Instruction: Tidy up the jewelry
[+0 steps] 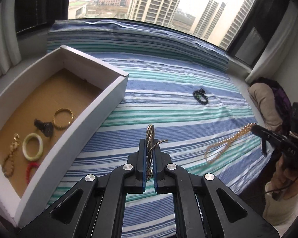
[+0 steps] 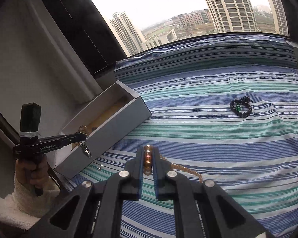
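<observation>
My left gripper [image 1: 149, 144] is shut on a silver chain necklace [image 1: 150, 133], held above the striped cloth just right of the white box [image 1: 109, 97]. It also shows in the right wrist view [image 2: 83, 134], with the chain [image 2: 87, 151] dangling beside the box [image 2: 117, 123]. My right gripper [image 2: 148, 150] is shut on a gold bead necklace [image 2: 148, 156]. Its loop [image 1: 220, 148] trails on the cloth below the right gripper [image 1: 253, 128]. A black bead bracelet [image 1: 200, 96] [image 2: 240, 107] lies on the cloth farther back.
The box holds a gold bangle [image 1: 62, 119], a dark watch [image 1: 44, 128], a pale jade bangle [image 1: 32, 146], a gold chain [image 1: 11, 156] and a red cord [image 1: 30, 170]. A folded striped cushion [image 1: 129, 37] lines the window. Clothes [image 1: 268, 99] lie at the right.
</observation>
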Tool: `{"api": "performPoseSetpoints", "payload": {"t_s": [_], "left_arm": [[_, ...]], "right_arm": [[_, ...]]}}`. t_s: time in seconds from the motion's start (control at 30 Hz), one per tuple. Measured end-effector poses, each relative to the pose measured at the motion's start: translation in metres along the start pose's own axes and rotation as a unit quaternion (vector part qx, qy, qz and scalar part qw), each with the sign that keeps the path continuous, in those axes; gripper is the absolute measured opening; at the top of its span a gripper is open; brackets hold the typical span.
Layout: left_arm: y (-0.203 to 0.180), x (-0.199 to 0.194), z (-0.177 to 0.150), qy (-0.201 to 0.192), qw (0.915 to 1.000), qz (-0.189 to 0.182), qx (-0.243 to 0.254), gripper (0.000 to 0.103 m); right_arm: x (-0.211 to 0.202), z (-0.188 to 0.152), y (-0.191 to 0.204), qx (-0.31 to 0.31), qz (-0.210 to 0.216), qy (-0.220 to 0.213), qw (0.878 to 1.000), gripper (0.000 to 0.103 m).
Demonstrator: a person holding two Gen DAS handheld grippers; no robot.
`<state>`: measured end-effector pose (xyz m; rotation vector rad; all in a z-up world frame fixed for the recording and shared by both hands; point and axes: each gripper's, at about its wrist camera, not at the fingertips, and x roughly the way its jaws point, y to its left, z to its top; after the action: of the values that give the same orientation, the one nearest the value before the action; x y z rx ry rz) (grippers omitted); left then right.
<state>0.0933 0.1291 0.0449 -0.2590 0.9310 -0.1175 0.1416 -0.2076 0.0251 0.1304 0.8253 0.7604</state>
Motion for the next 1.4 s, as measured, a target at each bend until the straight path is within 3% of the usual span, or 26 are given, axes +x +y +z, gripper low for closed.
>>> {"api": "performPoseSetpoints", "payload": {"t_s": [0.27,0.5,0.63,0.77,0.9,1.0,1.03,1.07,1.1,1.13,1.3,1.4], "left_arm": [[0.054,-0.052,0.036,-0.032,0.9976,0.043,-0.044,0.003],[0.109,-0.049,0.075,-0.051,0.9909,0.086,-0.09,0.003],[0.138,-0.024,0.1,-0.043,0.9889,0.091,-0.109,0.003],[0.164,0.009,0.125,-0.031,0.9869,0.106,-0.117,0.003],[0.18,0.045,0.145,-0.027,0.9852,0.122,-0.117,0.003],[0.189,0.075,0.154,-0.033,0.9843,0.136,-0.108,0.006],[0.195,0.083,0.155,-0.035,0.9818,0.147,-0.115,0.015],[0.201,0.09,0.154,-0.033,0.9785,0.163,-0.122,0.025],[0.206,0.094,0.152,-0.031,0.9749,0.179,-0.129,0.047],[0.21,0.096,0.149,-0.034,0.9718,0.19,-0.135,0.055],[0.209,0.08,0.126,-0.043,0.9733,0.178,-0.138,0.057],[0.184,0.06,0.106,-0.053,0.9764,0.178,-0.111,0.072]], "right_arm": [[0.026,0.069,0.081,-0.077,0.071,-0.006,0.995,0.008],[0.074,0.136,0.15,-0.095,0.131,-0.003,0.987,0.008],[0.112,0.175,0.177,-0.107,0.122,-0.013,0.987,0.008],[0.164,0.199,0.184,-0.102,0.119,0.006,0.988,0.008],[0.222,0.201,0.177,-0.092,0.104,0.041,0.989,0.008],[0.26,0.191,0.17,-0.104,0.067,0.058,0.991,0.011],[0.272,0.189,0.17,-0.119,0.044,0.071,0.989,0.015],[0.279,0.186,0.168,-0.123,0.027,0.078,0.989,0.033],[0.281,0.183,0.163,-0.118,0.021,0.078,0.99,0.046],[0.275,0.182,0.158,-0.11,0.023,0.071,0.991,0.046],[0.232,0.164,0.14,-0.116,0.021,0.052,0.992,0.051],[0.208,0.143,0.128,-0.126,-0.008,0.036,0.991,0.063]]}}
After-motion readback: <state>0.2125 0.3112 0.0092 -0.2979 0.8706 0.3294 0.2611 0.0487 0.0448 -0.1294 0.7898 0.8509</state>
